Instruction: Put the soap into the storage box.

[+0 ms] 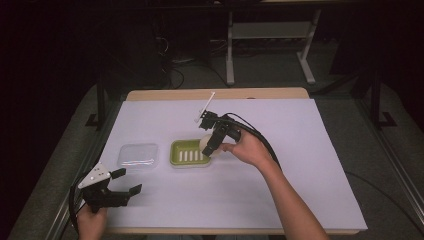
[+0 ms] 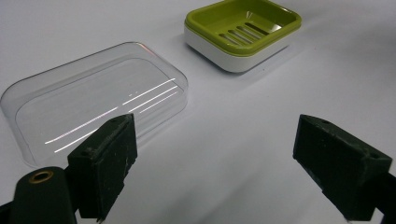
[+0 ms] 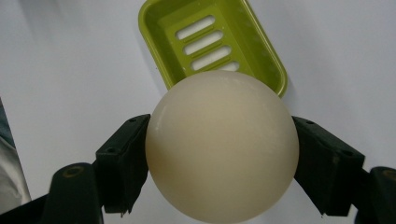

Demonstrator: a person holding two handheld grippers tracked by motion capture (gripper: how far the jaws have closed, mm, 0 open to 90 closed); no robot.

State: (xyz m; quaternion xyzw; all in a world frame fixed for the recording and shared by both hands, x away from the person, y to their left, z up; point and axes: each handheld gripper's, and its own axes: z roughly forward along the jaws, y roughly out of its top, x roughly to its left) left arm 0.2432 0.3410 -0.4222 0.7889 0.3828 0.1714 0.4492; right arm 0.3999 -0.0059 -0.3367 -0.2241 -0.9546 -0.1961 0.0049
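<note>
Dim room; grey floor (image 1: 260,67), perhaps carpet.

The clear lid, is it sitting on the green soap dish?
No, the clear lid lies on the table beside the green soap dish, apart from it.

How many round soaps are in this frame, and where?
1. The round cream soap is clamped between the right gripper fingers, held above the near right edge of the green soap dish. No others visible on the table.

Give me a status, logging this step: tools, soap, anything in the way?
Right tool shut on round soap above the green dish. Left tool open, empty, near clear lid. Dish empty, nothing in the way.
</note>
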